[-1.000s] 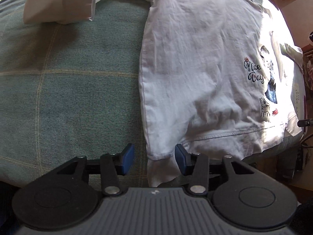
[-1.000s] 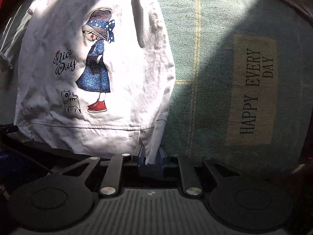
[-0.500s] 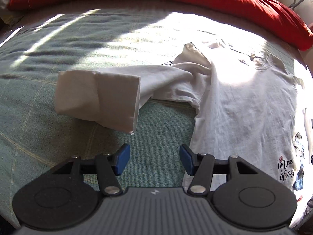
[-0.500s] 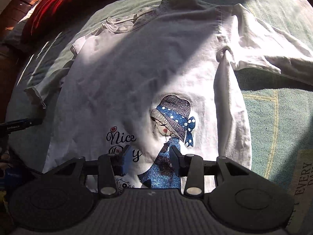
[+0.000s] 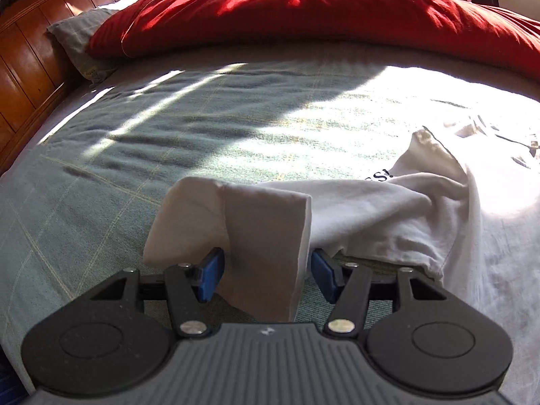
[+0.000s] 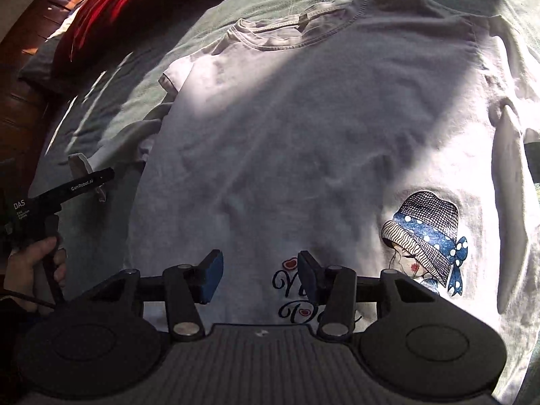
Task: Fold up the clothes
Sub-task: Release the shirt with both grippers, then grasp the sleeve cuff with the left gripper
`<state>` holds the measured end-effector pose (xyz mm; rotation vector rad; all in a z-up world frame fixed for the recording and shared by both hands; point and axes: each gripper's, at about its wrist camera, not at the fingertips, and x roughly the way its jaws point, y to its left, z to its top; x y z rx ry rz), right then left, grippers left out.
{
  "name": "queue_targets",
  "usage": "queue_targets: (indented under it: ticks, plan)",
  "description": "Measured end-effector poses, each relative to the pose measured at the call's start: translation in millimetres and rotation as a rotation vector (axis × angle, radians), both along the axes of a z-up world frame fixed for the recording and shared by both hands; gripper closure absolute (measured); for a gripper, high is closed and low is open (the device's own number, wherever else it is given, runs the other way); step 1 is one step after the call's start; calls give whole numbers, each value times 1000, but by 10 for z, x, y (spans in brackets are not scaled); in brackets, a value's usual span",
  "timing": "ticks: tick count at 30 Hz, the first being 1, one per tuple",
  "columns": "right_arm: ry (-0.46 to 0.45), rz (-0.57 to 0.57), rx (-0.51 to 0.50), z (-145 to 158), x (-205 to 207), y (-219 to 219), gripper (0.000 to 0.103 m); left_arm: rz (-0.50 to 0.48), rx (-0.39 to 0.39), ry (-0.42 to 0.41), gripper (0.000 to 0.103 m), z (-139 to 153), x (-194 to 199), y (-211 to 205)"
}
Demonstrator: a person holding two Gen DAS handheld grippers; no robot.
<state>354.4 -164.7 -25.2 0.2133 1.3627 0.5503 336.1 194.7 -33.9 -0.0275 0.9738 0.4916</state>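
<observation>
a white shirt [image 6: 303,141] lies spread flat on a bed [image 5: 168,128] covered in a pale green checked cloth, front up, collar toward the far side. part of it is in bright sun, part in shadow. its print shows a girl in a hat [image 6: 425,236] with a blue dotted bow, and beside her some cursive lettering with small red hearts.

the left claw [image 5: 265,278] is open, its blue pads [image 5: 211,278] apart, low over the bed. a folded-back end of one sleeve [image 5: 263,233] lies in the gap between the pads; whether either pad touches the cloth cannot be told. the sleeve runs off to the right into the body of the shirt.

the right claw [image 6: 260,280] is also open and holds nothing. it hovers over the lower front of the shirt, its right pad covering part of the lettering.

in the right wrist view, at the far left, a hand [image 6: 27,266] grips the black handle of the other tool, whose tip sits by the sleeve end.

a red duvet [image 5: 303,20] is bunched along the far side of the bed, with a grey pillow [image 5: 74,44] against a wooden headboard [image 5: 30,47].
</observation>
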Motion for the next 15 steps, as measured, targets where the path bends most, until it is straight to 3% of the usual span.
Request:
queue_targets:
  ticks: [2, 8, 12, 15]
  plan:
    - [-3, 12, -17, 3, 14, 41, 49, 14, -20, -22, 44, 34, -16, 89]
    - [10, 15, -57, -32, 69, 129, 48, -21, -62, -50, 55, 137, -93, 172]
    - [10, 34, -69, -28, 89, 239, 47, -17, -23, -46, 58, 148, -163, 235]
    - [10, 53, -75, -20, 99, 329, 46, -24, -22, -37, 88, 160, -204, 276]
